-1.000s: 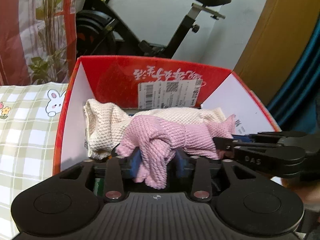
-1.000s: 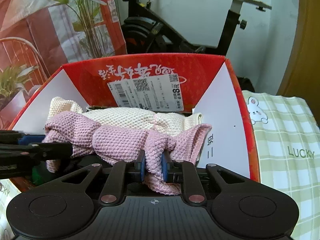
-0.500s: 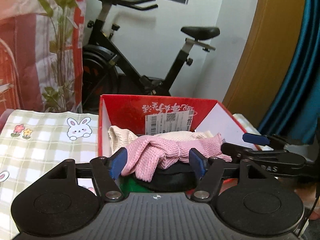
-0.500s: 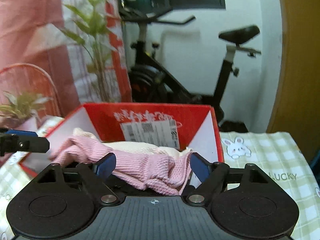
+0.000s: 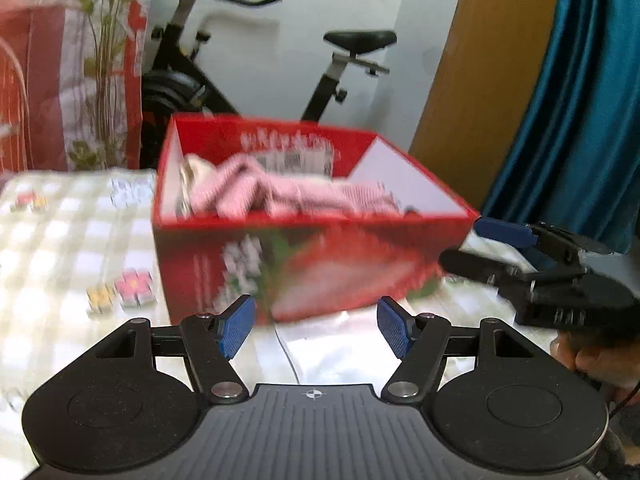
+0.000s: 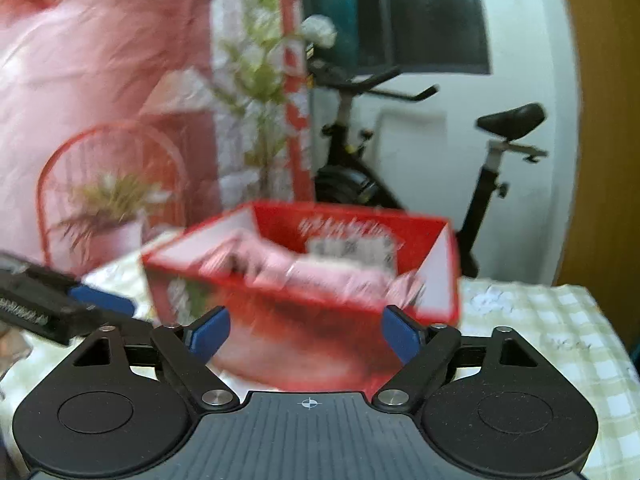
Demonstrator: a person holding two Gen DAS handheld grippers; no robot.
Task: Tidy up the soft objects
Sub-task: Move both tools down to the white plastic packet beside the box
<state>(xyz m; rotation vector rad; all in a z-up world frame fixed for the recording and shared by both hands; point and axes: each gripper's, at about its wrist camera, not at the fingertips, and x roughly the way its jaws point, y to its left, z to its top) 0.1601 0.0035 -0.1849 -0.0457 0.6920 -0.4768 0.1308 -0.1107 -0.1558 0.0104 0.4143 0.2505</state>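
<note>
A red cardboard box (image 5: 320,272) stands on the checked tablecloth; it also shows in the right wrist view (image 6: 280,320). A pink knitted cloth (image 5: 296,196) lies inside it over a cream cloth (image 5: 192,168); the pink cloth shows blurred in the right wrist view (image 6: 320,276). My left gripper (image 5: 316,326) is open and empty, in front of the box. My right gripper (image 6: 306,334) is open and empty, also in front of the box. The right gripper shows at the right of the left wrist view (image 5: 560,280).
The green and white checked tablecloth (image 5: 60,248) has flower and rabbit prints. An exercise bike (image 5: 248,80) stands behind the table. A plant (image 6: 260,92) and a red patterned curtain (image 5: 40,80) are at the left. A blue curtain (image 5: 580,120) hangs at the right.
Both grippers were shut on the pink cloth, opened and let it go into the box. Both have since pulled back and up, out of the box.
</note>
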